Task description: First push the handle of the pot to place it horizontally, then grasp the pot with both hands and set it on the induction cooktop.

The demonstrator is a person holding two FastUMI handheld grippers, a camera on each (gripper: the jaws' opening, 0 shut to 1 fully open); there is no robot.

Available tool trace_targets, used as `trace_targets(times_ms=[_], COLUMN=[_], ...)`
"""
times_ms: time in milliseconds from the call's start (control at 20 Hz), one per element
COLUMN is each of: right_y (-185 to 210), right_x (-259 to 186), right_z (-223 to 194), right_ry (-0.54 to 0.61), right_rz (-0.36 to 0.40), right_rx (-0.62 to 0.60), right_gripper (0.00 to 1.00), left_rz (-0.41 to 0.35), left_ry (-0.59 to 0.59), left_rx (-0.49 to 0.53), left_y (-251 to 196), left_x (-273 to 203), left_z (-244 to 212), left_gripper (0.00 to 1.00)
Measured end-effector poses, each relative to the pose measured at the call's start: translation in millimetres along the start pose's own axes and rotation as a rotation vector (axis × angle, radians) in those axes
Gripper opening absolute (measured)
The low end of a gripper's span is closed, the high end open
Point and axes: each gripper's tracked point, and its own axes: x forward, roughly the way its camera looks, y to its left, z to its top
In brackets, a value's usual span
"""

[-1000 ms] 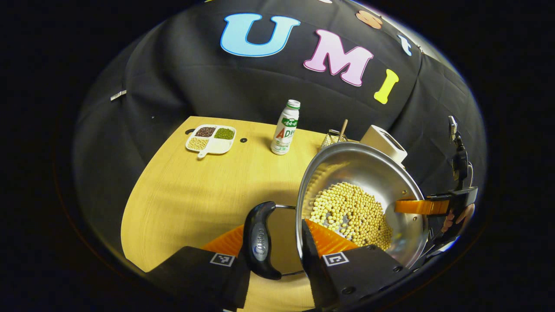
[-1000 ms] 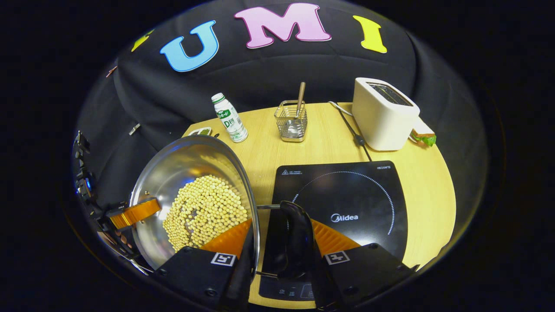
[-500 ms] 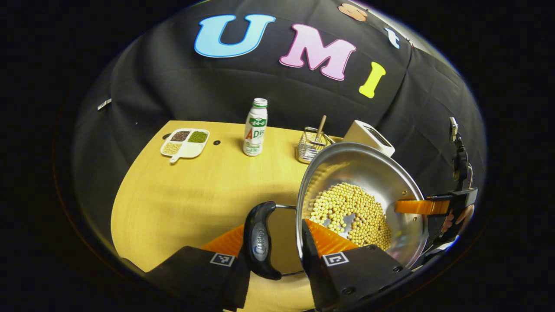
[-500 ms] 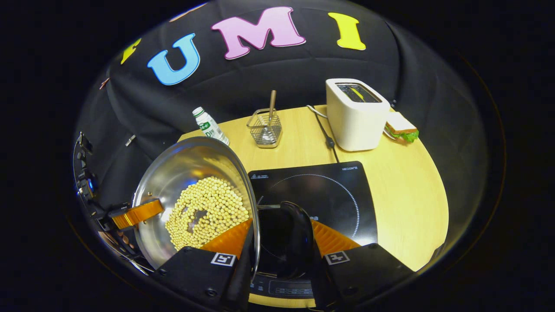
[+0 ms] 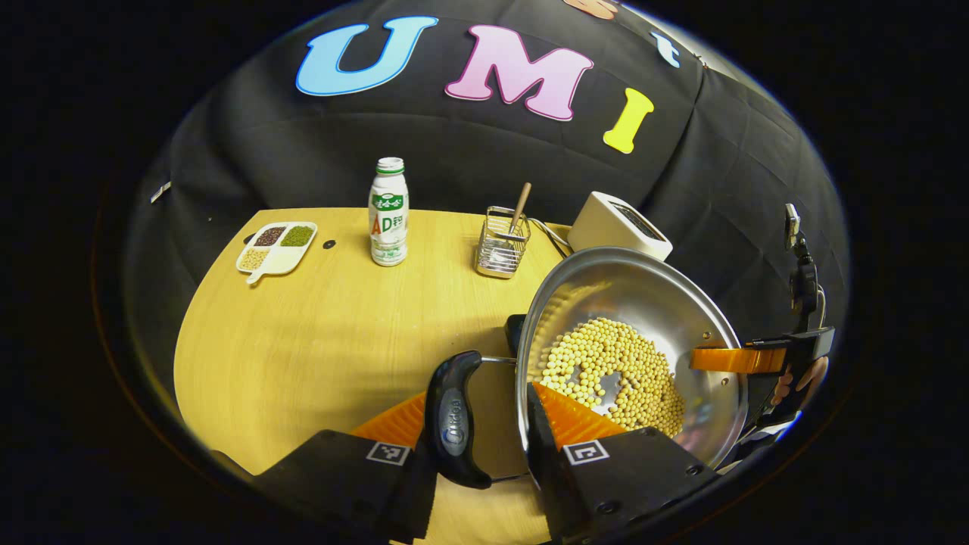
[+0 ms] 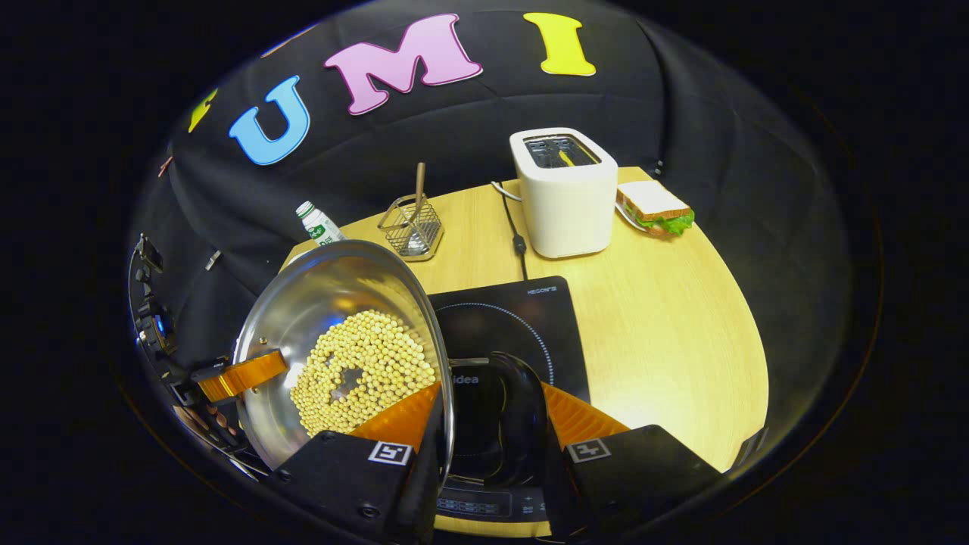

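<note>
**Desk:** Pot (image 5: 628,363) in transit, then? Take me across, left to right.

**Operator:** Far left of the left gripper view, a divided snack tray (image 5: 275,246) sits on the counter (image 5: 303,341), then a drink bottle (image 5: 388,212), a wire holder (image 5: 501,253) with a stick in it, and the toaster (image 5: 617,227). They stand along the back edge, which leaves the front free for the carry. My left gripper (image 5: 484,424) has its jaws closed to a narrow gap on one black side handle (image 5: 453,420). Across the bowl I see the other gripper's finger on the far rim.

**Desk:** And the other view?

**Operator:** In the right gripper view the pot is at left, loaded with pale beans (image 6: 363,371). My right gripper (image 6: 492,431) has its jaws pinched on the opposite handle (image 6: 515,416). Beneath that handle lies the induction cooktop (image 6: 522,318), with a sandwich (image 6: 655,212) beyond the toaster.

**Desk:** Why both handles?

**Operator:** I judge a two-sided hold keeps the pot level so the beans stay in. It looks lifted, its right side over the cooktop, not yet set down.
</note>
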Motion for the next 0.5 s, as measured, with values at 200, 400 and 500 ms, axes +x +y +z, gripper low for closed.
trace_targets(times_ms=[200, 400, 500], right_y=[-23.6, -43.3, -50.0], right_x=[4.8, 11.2, 14.9], right_z=[3.6, 1.9, 0.0], right_ry=[0.008, 0.027, 0.040], right_rz=[-0.006, -0.017, -0.020], right_rx=[0.006, 0.014, 0.017], right_gripper=[0.59, 0.55, 0.59], left_rz=[-0.003, 0.004, 0.005], left_ry=[0.010, 0.031, 0.045], left_rx=[-0.003, -0.001, 0.000], left_y=[-19.8, -33.1, -37.6], left_x=[17.4, 33.2, 41.0], left_z=[-2.7, -8.6, -11.3], left_gripper=[0.59, 0.59, 0.59])
